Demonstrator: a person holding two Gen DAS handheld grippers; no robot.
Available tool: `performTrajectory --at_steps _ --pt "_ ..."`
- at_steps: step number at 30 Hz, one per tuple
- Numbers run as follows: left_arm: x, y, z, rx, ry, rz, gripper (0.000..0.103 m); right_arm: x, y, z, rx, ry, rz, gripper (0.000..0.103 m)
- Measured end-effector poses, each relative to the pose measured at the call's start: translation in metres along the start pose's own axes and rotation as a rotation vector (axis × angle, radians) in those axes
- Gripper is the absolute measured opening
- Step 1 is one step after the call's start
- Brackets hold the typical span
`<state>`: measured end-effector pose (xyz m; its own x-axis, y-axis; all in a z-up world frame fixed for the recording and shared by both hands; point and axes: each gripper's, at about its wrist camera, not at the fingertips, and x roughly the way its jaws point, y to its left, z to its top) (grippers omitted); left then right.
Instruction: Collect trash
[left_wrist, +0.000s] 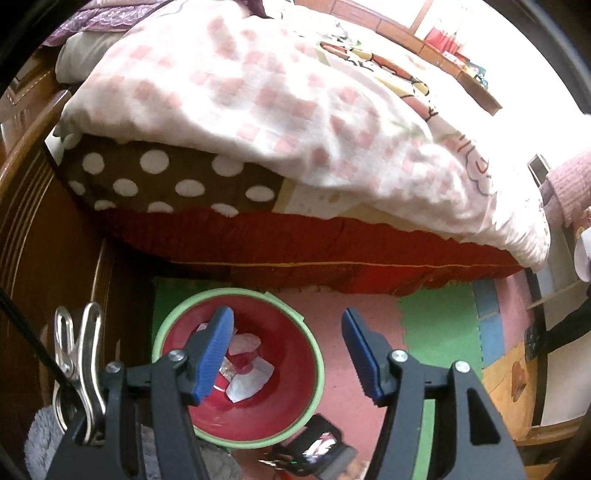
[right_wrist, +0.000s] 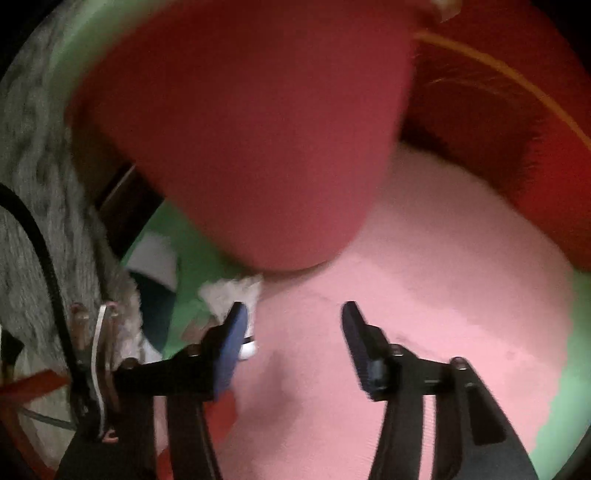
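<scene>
Left wrist view: left gripper (left_wrist: 288, 354) is wide and empty above the bin (left_wrist: 314, 354), lower centre, scraps (left_wrist: 245, 373) inside.

Right wrist view: right gripper (right_wrist: 291, 343) is wide and empty over the mat (right_wrist: 424, 277). A white wad (right_wrist: 231, 291) lies outside its left finger; closing now would likely miss it.

A red bin (left_wrist: 295, 354) with a pale green rim is seen upright on the foam floor mat, beside the bed. Crumpled white and pink scraps (left_wrist: 246, 373) are seen lying at its bottom. In the blurred right wrist view, a white crumpled wad (right_wrist: 231, 293) is seen on the mat at the bin's base.
</scene>
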<state>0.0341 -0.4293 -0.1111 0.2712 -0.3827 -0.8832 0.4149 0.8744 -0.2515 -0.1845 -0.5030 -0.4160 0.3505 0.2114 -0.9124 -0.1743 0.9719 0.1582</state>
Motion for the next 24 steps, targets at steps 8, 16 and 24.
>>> performTrajectory --at_steps 8,16,24 --pt "0.012 0.008 -0.005 -0.015 0.032 0.009 0.064 0.071 0.03 0.0 -0.051 0.057 -0.071 0.063" --pt "0.001 0.004 -0.008 -0.019 0.015 -0.02 0.064 0.076 0.055 -0.005 -0.118 -0.005 -0.203 0.007" --pt "0.0 0.006 -0.015 -0.02 0.018 -0.035 0.064 0.065 0.027 -0.007 0.0 0.027 -0.199 0.003"
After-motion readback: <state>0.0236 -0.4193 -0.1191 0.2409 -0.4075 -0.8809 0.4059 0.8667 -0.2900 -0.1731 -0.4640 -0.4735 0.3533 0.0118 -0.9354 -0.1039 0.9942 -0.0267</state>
